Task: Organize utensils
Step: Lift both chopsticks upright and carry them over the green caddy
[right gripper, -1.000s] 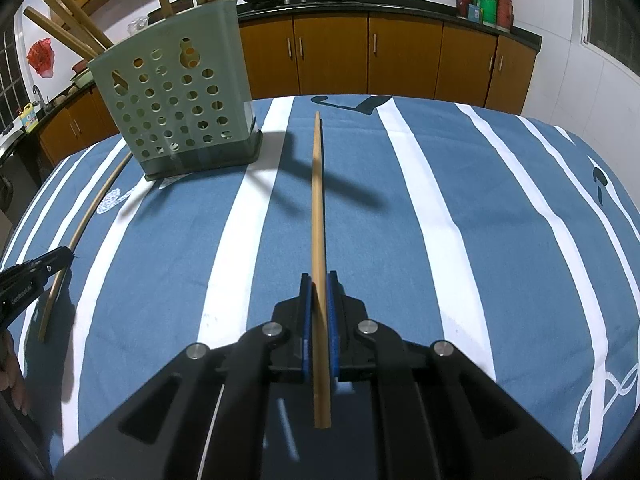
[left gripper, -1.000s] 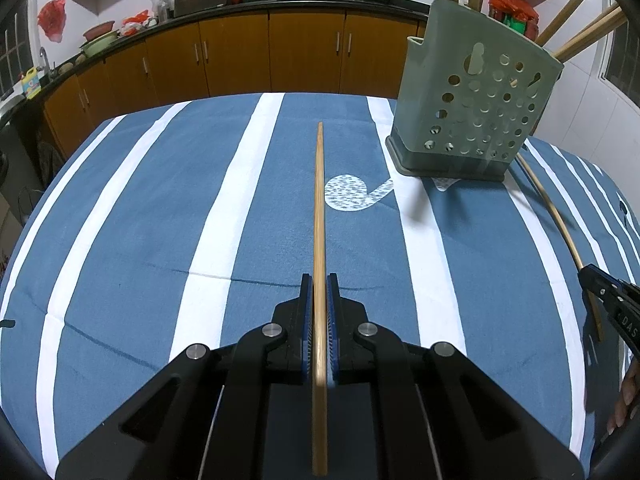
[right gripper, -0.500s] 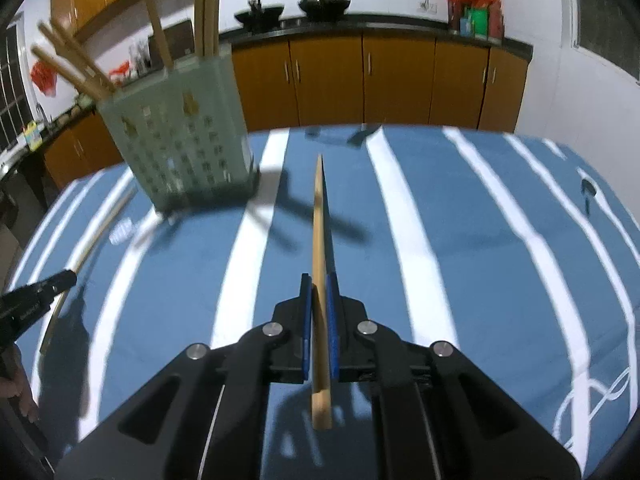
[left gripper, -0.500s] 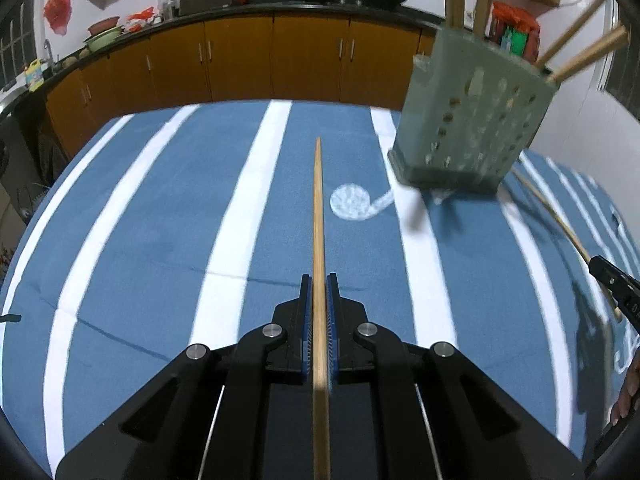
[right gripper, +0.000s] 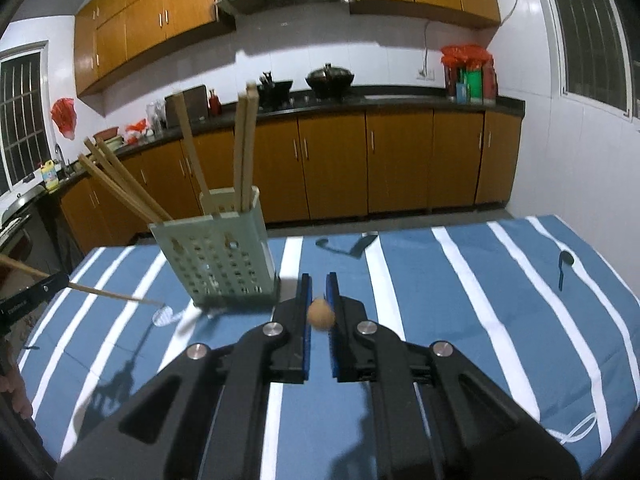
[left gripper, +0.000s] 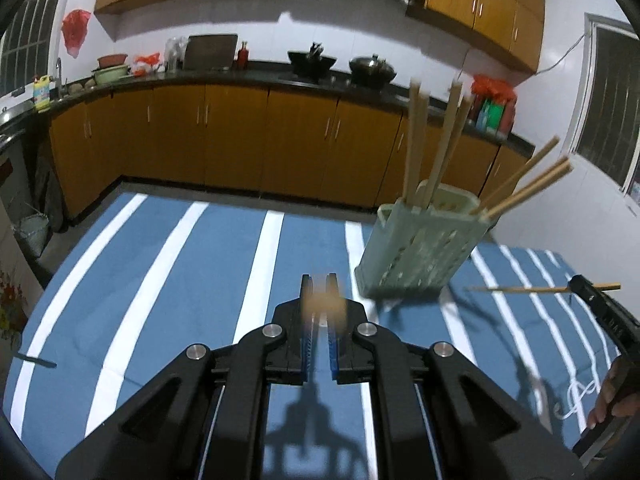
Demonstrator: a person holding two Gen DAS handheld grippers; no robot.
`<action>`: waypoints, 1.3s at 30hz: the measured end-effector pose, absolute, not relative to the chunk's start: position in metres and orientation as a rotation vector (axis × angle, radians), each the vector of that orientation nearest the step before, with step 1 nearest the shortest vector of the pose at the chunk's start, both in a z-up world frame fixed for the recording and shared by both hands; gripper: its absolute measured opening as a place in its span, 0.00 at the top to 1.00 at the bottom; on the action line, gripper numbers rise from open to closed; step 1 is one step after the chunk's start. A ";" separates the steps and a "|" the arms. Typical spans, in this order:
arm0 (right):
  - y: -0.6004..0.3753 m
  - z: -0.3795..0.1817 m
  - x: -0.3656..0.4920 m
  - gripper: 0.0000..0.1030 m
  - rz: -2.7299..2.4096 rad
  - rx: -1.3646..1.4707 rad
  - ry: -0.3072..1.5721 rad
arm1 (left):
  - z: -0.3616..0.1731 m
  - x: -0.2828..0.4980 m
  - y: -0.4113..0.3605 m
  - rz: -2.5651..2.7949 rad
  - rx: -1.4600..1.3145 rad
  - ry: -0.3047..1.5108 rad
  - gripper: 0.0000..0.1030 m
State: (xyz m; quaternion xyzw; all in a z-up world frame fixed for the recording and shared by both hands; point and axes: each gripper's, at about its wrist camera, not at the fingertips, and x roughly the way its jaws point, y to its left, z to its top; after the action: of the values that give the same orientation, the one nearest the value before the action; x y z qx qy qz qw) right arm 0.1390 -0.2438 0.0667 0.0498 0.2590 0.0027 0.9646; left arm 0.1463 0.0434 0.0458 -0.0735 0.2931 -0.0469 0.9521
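A: What is held by the left gripper [left gripper: 319,312] and the right gripper [right gripper: 319,312]?

B: A long thin wooden chopstick is clamped in each. The left-held chopstick [left gripper: 322,307] is seen end-on as a blurred tan spot between the blue pads; the right-held chopstick [right gripper: 321,312] likewise. From the side, each is seen to stick out across its gripper, above the blue-and-white striped cloth of the counter [right gripper: 460,280].

A: How are such sticks expected to handle?

B: Light and stiff, it is judged, and smooth enough to swivel in a narrow pinch. A hold near the thick end leaves the long part free for lowering tip-first.

A: And the destination?

B: Presumably the pale green perforated plastic utensil holder [right gripper: 218,258], standing far left in the right view, already stocked with upright chopsticks [right gripper: 245,148].
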 end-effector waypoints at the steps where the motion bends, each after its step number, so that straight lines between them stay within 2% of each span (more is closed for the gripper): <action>1: -0.245 0.072 0.138 0.92 0.008 0.101 0.513 | 0.049 0.147 0.043 -0.099 -0.151 0.588 0.93; 16: -0.232 0.154 0.119 0.92 0.163 0.143 0.333 | 0.116 0.142 0.019 -0.228 -0.170 0.444 0.93; 28: -0.207 0.230 0.121 0.92 0.235 0.167 0.066 | 0.169 0.143 -0.011 -0.295 -0.133 0.293 0.93; 34: -0.200 0.245 0.145 0.92 0.212 0.182 -0.018 | 0.173 0.157 -0.025 -0.287 -0.082 0.275 0.93; 39: -0.191 0.232 0.173 0.92 0.182 0.152 -0.022 | 0.161 0.173 -0.026 -0.274 -0.066 0.319 0.93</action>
State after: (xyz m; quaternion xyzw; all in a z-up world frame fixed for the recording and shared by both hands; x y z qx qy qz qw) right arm 0.1734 -0.1914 0.2318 0.0761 -0.0111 0.0907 0.9929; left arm 0.1733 -0.0263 0.1613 -0.0330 0.1581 -0.1359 0.9775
